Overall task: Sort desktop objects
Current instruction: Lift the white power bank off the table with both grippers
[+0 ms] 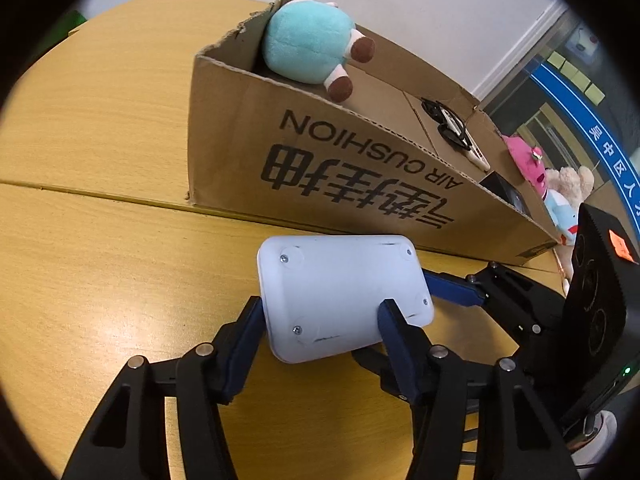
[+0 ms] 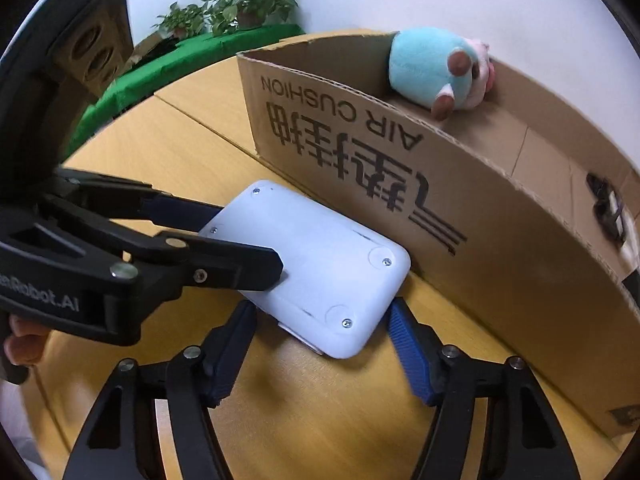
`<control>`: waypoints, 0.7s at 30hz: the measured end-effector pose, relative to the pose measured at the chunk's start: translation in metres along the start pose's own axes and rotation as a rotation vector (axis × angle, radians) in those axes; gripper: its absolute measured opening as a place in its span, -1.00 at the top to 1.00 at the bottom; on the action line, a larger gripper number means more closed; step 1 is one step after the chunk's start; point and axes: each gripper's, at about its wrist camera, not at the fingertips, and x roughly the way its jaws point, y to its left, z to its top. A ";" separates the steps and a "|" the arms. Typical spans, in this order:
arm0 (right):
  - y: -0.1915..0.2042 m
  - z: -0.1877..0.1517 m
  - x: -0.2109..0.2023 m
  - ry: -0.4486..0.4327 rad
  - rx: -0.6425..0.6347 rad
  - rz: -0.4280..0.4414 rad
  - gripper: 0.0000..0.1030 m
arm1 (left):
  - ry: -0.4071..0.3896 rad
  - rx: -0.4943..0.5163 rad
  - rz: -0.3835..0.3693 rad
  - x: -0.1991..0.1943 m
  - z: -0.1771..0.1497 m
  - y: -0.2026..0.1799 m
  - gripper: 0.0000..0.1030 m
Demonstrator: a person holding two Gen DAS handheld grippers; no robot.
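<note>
Pickup is the step in hand: the white device [image 1: 344, 300] lies underside up on the wooden table [image 1: 100, 160], just near of the cardboard box [image 1: 320, 168]. Left gripper [image 1: 324, 334] and right gripper [image 2: 320, 326] both clamp its edges. Next, a level, joint lift seems needed over the box wall.

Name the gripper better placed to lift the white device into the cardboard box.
Right, probably: the right gripper straddles the white device with both fingers outside its edges; one left gripper finger lies over its face.
</note>
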 end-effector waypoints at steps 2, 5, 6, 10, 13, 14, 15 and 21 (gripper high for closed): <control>0.000 -0.003 -0.002 -0.005 0.007 0.000 -0.26 | -0.003 -0.012 -0.001 0.000 -0.002 0.000 -0.06; 0.003 -0.011 -0.008 -0.011 0.013 -0.011 -0.25 | -0.009 0.020 0.019 -0.002 -0.008 -0.011 -0.06; 0.004 -0.014 -0.010 -0.011 0.015 -0.016 -0.25 | -0.009 0.026 0.021 -0.003 -0.011 -0.015 -0.06; 0.001 -0.032 -0.023 -0.002 0.043 -0.030 -0.20 | 0.012 0.039 -0.001 -0.001 -0.024 -0.033 -0.05; -0.001 -0.049 -0.034 0.014 0.061 -0.046 -0.20 | 0.034 0.055 -0.019 0.004 -0.034 -0.050 -0.06; -0.003 -0.057 -0.040 0.023 0.073 -0.053 -0.21 | 0.040 0.052 -0.029 0.005 -0.036 -0.053 -0.06; -0.005 -0.060 -0.043 0.028 0.079 -0.056 -0.21 | 0.047 0.048 -0.040 0.007 -0.038 -0.055 -0.05; -0.006 -0.081 -0.059 0.074 0.085 -0.069 -0.28 | 0.030 0.078 -0.054 0.010 -0.051 -0.071 -0.06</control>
